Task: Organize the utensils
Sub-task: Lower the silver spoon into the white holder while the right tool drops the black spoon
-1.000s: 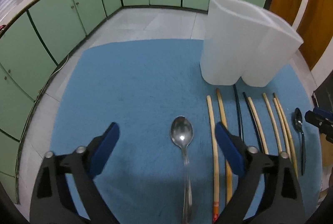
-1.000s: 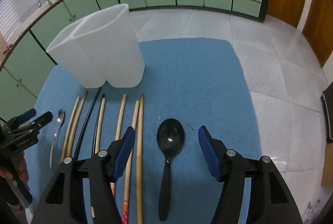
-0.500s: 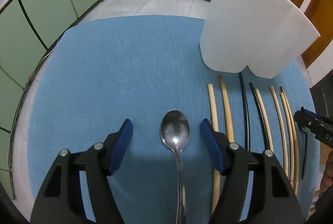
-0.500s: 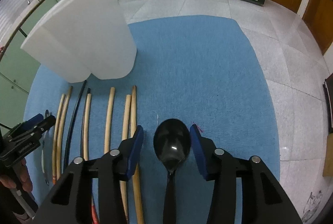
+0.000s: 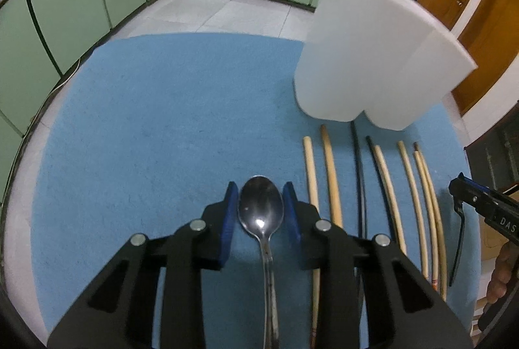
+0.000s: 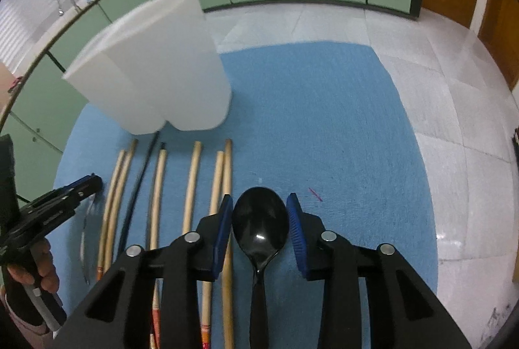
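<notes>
**Both grippers closing on a spoon each, the holder waiting ahead**

Left gripper (image 5: pixel 261 212) of mine straddles the bowl of the shiny metal spoon (image 5: pixel 261 209), its blue pads narrowing on either side; the jaws are closing, and the pads look to be at the bowl's edges, though I cannot tell whether they press yet. My right gripper (image 6: pixel 261 217) does the same around the glossy black plastic spoon (image 6: pixel 260 219), with a thin gap showing beside the bowl, so it has no grip yet. I take each spoon across the bowl, I judge, because that is its widest part and gives flat pads something to bite on.

Taking the tall white two-compartment plastic holder (image 5: pixel 373 57) as my mark: it stands upright on the blue cloth mat (image 5: pixel 162 122), and the pale wooden and black chopsticks (image 5: pixel 329 174) lie in a row just in front of it, tips toward its base. The metal spoon lies in front and to its left, beyond the row; the black spoon in front and to its right.

Room is good. The mat left of the holder is bare, and so is the stretch to its right. The tight spots are the nearest chopsticks just beside each inner pad, and the holder's rim, which I must clear from above.
</notes>
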